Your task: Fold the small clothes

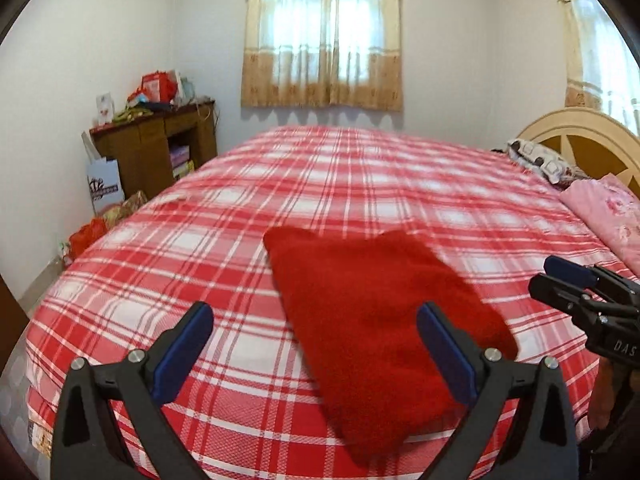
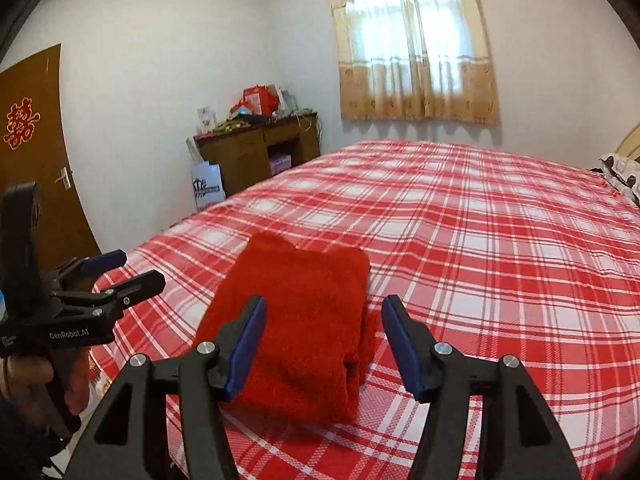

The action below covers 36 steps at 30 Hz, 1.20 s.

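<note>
Both tools are let go and hold nothing. The left tool (image 1: 316,344) hangs with its jaws wide over the near part of the red fuzzy garment (image 1: 376,308). The right tool (image 2: 324,340) has its jaws apart too, above the same cloth. The garment lies folded flat on the plaid bed (image 2: 500,248), close to the near edge. It looks soft, light and floppy, so a corner or a folded edge is the best place to pinch. Farther on, the bed has lots of open room.
</note>
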Motion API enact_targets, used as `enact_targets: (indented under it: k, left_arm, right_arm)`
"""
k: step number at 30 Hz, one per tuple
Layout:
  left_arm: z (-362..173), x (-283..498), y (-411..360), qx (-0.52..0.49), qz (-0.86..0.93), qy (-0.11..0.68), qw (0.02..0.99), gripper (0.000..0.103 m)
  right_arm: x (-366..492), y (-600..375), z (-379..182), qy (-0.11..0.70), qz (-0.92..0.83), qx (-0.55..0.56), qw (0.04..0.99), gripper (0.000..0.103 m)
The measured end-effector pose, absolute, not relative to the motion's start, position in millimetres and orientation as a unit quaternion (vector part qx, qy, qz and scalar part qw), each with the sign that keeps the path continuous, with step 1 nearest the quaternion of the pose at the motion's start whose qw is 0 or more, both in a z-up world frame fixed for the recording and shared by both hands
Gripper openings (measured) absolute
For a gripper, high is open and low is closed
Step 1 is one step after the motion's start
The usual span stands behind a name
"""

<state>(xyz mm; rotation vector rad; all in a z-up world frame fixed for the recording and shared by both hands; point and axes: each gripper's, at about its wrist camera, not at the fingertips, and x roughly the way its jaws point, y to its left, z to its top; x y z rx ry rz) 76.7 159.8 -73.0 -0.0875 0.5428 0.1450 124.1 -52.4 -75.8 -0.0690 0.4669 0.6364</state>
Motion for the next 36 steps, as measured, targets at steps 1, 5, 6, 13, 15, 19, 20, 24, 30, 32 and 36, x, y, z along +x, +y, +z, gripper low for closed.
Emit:
enact_targets:
  k: [1,5,6,13,15,19,20,24,30,32,36]
  left_arm:
    - [-71,76,159,-0.043,0.068,0.264,0.961,0.103]
    - [-65,71,158,-0.044,0.062,0.254,0.964,0.103]
    - [-64,71,158,-0.043,0.061,0.252,0.965,0.103]
    - [-61,69,156,-0.041,0.057,0.244,0.967,0.103]
    - [-61,67,154,-0.039,0.056,0.243,0.968,0.103]
    - [-61,66,153,-0.038,0.056,0.242,0.968,0.103]
    - [-61,66,153,-0.038,0.055,0.242,0.968,0.103]
    - [-62,65,151,-0.038,0.055,0.243,0.968,0.103]
    - [-61,65,150,-0.038,0.055,0.242,0.968,0.103]
    - [-61,65,149,-0.038,0.054,0.243,0.968,0.103]
    - [-62,66,148,-0.038,0.055,0.244,0.967,0.103]
  right_arm:
    - [122,-53,-74,0.225,0.308,-0.033,0.924,0.061]
    - [116,-54,-69,0.222,0.305,-0.033,0.926,0.061]
    - [115,-53,-69,0.222,0.304,-0.033,0.926,0.062]
    - [109,-52,-67,0.219,0.306,-0.039,0.926,0.062]
    - [107,-53,-67,0.218,0.306,-0.039,0.926,0.062]
    - [106,-52,-66,0.217,0.304,-0.039,0.927,0.062]
    - [105,-52,-66,0.216,0.304,-0.038,0.927,0.063]
    - [103,-53,-65,0.214,0.306,-0.038,0.927,0.064]
    - [100,-52,-65,0.215,0.310,-0.040,0.925,0.065]
    - [98,-51,-65,0.214,0.311,-0.041,0.925,0.065]
    - [97,-51,-66,0.216,0.313,-0.040,0.924,0.065]
